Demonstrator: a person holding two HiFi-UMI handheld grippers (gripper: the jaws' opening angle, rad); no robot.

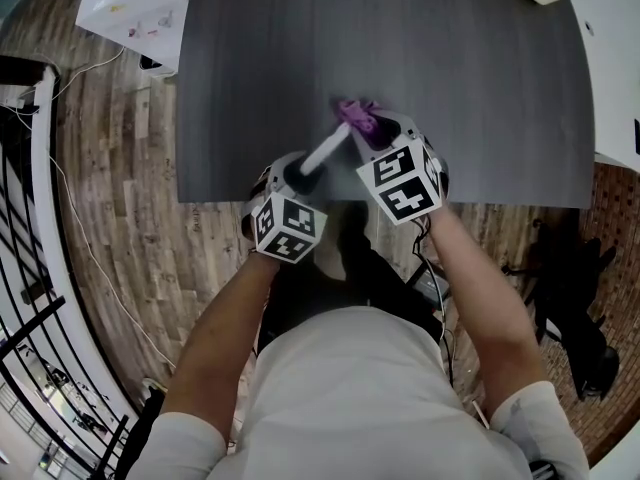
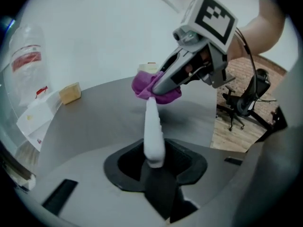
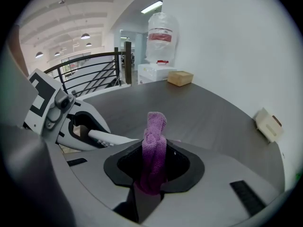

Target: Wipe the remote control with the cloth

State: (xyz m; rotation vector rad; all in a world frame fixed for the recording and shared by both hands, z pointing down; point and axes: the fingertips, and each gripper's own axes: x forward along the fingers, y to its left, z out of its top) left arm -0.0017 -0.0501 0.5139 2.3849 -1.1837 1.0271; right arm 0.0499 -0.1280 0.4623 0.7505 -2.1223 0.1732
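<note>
Left gripper [image 2: 154,163]: closed on the near end of the remote control [image 2: 153,131]. It has the slim white body pinched between its jaws, which stand only as far apart as the remote is thick.

Remote control: it juts straight out ahead of the left gripper's jaws, tilted and clear of the surface below. Its far end reaches the cloth [image 3: 154,150] just in front of the right gripper's tips and looks to be touching it.

Right gripper [image 3: 152,176]: clamped on the cloth, jaws drawn in tight around a bunched fold. It sits close beside the left gripper, on that gripper's right, and is angled in toward the remote's far end.

Cloth: purple and rolled into a narrow wad. It stands out past the right gripper's jaws, with its free end against the tip of the remote.

Table [image 1: 480,98]: dark grey, lying under and ahead of both grippers, which work near its nearest edge.

Tan box [image 2: 70,92]: on the table, well beyond the grippers, ahead and to the left of the left gripper.

Hands: one forearm runs back from each gripper toward the person.
</note>
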